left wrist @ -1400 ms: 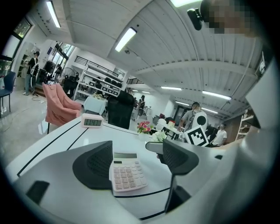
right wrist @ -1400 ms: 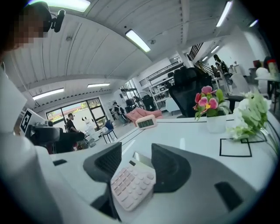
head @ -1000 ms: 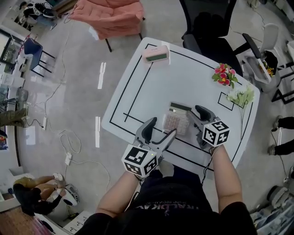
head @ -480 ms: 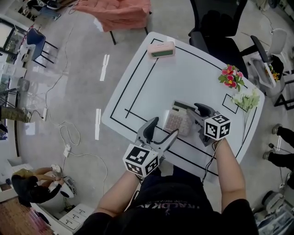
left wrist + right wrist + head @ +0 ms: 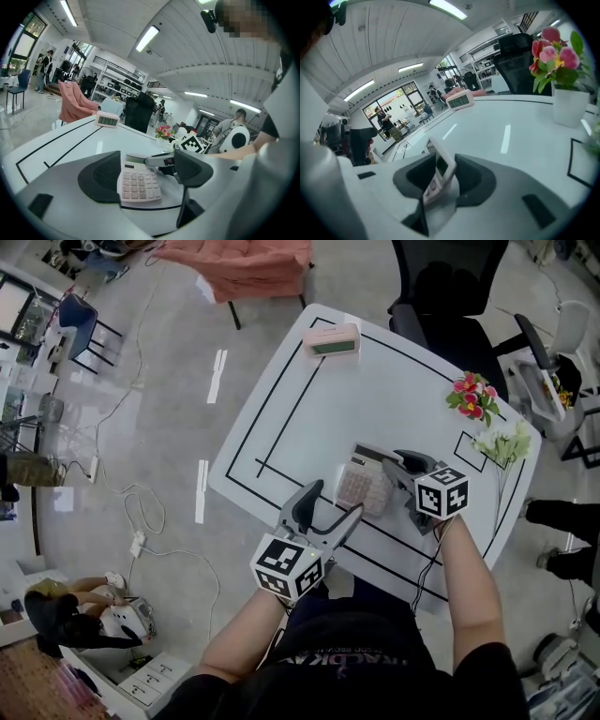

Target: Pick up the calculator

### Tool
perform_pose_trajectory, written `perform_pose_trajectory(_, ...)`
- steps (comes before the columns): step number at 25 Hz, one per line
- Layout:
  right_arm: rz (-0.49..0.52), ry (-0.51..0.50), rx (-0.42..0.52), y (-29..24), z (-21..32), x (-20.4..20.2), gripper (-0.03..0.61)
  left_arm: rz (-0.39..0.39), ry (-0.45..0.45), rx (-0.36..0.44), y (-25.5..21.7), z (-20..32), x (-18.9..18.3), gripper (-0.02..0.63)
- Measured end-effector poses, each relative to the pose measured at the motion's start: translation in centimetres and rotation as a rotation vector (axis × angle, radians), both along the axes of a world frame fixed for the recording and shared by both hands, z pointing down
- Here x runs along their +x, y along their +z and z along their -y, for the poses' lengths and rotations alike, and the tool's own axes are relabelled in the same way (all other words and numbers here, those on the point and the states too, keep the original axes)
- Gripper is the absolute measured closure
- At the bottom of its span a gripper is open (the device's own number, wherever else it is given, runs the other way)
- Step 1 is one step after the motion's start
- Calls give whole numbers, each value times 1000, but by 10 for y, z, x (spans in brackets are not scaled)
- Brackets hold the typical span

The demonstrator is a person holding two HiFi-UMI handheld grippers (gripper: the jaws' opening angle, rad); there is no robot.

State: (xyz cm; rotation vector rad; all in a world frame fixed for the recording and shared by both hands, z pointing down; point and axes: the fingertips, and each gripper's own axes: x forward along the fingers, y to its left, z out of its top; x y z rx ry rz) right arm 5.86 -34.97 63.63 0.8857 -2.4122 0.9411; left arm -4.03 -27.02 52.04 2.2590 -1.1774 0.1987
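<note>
The left gripper (image 5: 323,514), nearest the person, hangs with its jaws wide apart over the near edge of the white table (image 5: 394,399), holding nothing and barely shifted from a second ago. Just beyond it, the right gripper (image 5: 398,468) has dipped to the right-hand edge of the calculator (image 5: 364,486), and its jaws, fully spread a second ago, are now closing with that edge between them. The calculator itself lies where it did, keys up inside the taped black outline, so the pickup looks to be at the gripping stage, with the lift yet to come.

From overhead, the right gripper's marker cube covers the point of contact. The right gripper view supplies it: the calculator's thin side slants across the gap between the two dark pads, close to both, though a firm squeeze cannot yet be confirmed. The left gripper view adds the front of the scene, with the pale keys and display facing up and a grey jaw of the other gripper at the display end.

Farther back stand a pink clock (image 5: 336,338) at the far corner and red flowers (image 5: 472,395) to the right, well clear of the work.
</note>
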Motion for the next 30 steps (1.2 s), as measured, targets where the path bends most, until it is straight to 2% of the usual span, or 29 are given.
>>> perform_pose_trajectory(13, 194, 58, 60, -36, -19, 2, 523, 4, 9, -14, 2, -20, -3, 265)
perform_pose_trajectory(24, 278, 86, 108, -72, -34, 7, 530, -13, 29, -9, -7, -34, -11, 265)
perform_pose_trajectory(30, 320, 85, 147, -99, -42, 5, 531, -48, 45, -24, -6, -37, -13, 265)
